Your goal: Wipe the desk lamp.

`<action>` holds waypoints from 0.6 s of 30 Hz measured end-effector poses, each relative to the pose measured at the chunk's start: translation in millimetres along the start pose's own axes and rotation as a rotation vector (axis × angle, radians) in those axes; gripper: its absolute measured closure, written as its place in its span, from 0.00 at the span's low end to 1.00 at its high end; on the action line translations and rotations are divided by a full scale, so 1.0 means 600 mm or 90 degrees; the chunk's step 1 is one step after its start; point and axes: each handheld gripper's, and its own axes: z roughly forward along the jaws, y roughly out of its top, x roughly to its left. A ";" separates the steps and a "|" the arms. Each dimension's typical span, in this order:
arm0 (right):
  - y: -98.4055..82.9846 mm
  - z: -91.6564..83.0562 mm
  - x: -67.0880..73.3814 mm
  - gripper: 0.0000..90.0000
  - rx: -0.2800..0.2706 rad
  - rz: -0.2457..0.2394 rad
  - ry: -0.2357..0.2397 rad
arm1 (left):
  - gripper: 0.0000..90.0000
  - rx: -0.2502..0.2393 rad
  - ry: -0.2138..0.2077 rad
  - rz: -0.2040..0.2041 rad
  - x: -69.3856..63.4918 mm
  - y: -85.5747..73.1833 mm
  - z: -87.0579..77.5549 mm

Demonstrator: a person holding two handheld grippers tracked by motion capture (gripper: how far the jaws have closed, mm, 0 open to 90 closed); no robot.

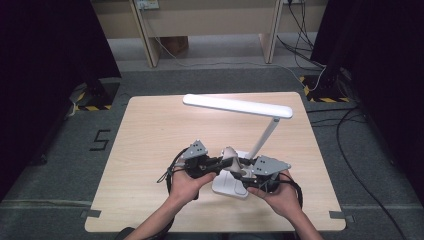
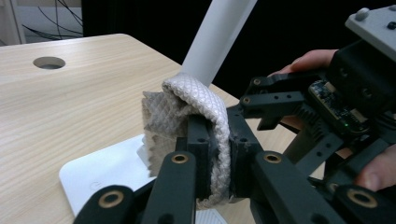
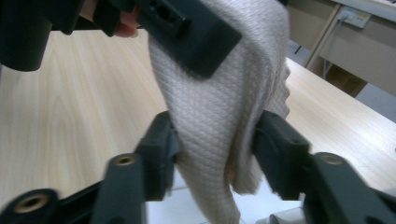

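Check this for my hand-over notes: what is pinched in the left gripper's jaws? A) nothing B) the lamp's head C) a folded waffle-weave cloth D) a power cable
C: in the left gripper view the left gripper has its jaws clamped on a folded whitish waffle-weave cloth, above the desk lamp's white base.

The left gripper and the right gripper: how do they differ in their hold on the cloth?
The left gripper is shut tight on a thin fold of the cloth; the right gripper stands wider, its jaws at both sides of a thicker hanging bunch. The left gripper holds the cloth's upper fold; the right gripper takes it lower down. Both meet over the white lamp base.
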 end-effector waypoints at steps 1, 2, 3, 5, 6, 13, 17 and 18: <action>0.000 -0.001 0.001 0.71 -0.004 -0.003 0.003 | 0.91 -0.002 -0.002 0.002 0.000 0.001 -0.001; 0.001 -0.002 0.002 0.76 -0.008 -0.004 0.004 | 0.91 -0.003 -0.005 0.002 0.000 0.001 -0.001; 0.001 -0.004 0.003 0.81 -0.010 -0.003 0.007 | 0.91 -0.005 -0.007 0.001 0.001 0.001 -0.001; 0.003 -0.010 0.004 0.87 -0.010 -0.002 0.009 | 0.91 -0.009 -0.014 0.005 0.000 0.000 0.001; 0.003 -0.010 0.004 0.87 -0.010 -0.002 0.009 | 0.90 -0.009 -0.014 0.005 0.000 0.000 0.001; -0.004 -0.033 -0.002 0.89 0.027 0.024 -0.023 | 0.64 -0.020 -0.008 0.037 -0.002 -0.003 0.006; -0.028 -0.069 -0.019 0.89 0.044 0.052 -0.070 | 0.57 -0.027 0.007 0.029 0.014 -0.016 -0.003; -0.028 -0.069 -0.019 0.89 0.044 0.052 -0.070 | 0.57 -0.027 0.007 0.029 0.014 -0.016 -0.003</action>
